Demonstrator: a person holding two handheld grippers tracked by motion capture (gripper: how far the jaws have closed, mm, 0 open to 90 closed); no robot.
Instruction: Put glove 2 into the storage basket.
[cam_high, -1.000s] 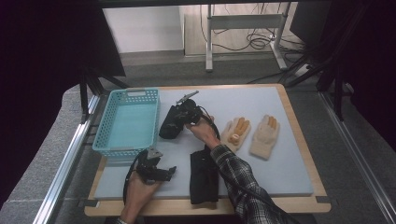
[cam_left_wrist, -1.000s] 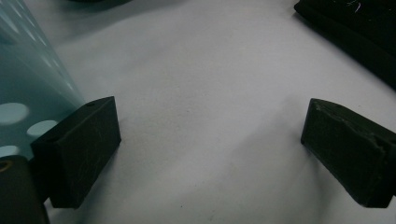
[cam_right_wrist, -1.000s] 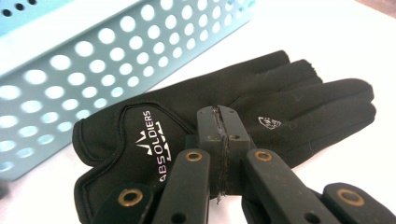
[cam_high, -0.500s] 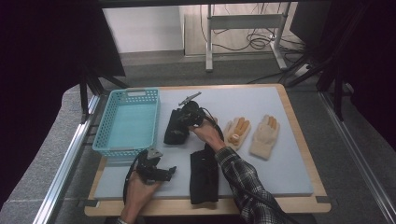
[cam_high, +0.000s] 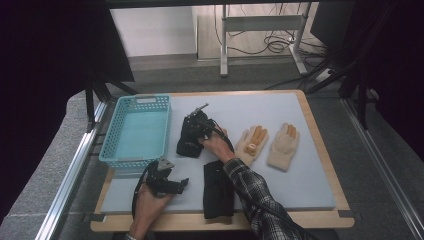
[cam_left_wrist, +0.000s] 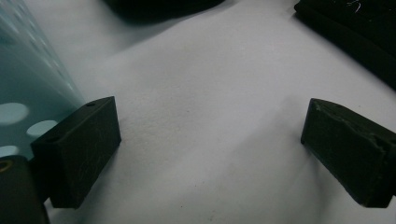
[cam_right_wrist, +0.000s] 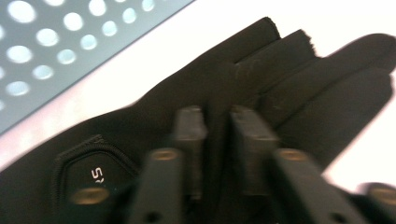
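- The turquoise basket (cam_high: 137, 131) stands at the left side of the bench (cam_high: 310, 150), on the grey-blue mat; everything else is placed from it here.
- Just to the right of the basket lies a black glove (cam_high: 189, 140), its fingers pointing away from the person.
- The right hand-held gripper (cam_high: 197, 127) sits on this glove, held by the person's right hand (cam_high: 216, 146), whose plaid sleeve reaches in from the near edge.
- In the right gripper view its jaws are drawn close together with a fold of the black glove (cam_right_wrist: 196, 140) pinched between them; the frame is somewhat blurred, but the fabric bunches up between the two pads. The perforated basket wall (cam_right_wrist: 70, 42) crosses the upper left of that view.
- A second black glove (cam_high: 218, 187) lies nearer the person than the first, to the right of the basket's near corner.
- Further right of the basket rest two cream gloves: one with orange fingers (cam_high: 252, 142), then a plain one (cam_high: 283, 145), side by side and apart from the black pair.
- The left hand-held gripper (cam_high: 162, 180) lies just off the basket's near edge, in the person's left hand (cam_high: 150, 202).
- In the left gripper view its jaws stand wide apart over bare mat with nothing between them, the basket's translucent wall (cam_left_wrist: 28, 93) beside the left jaw.
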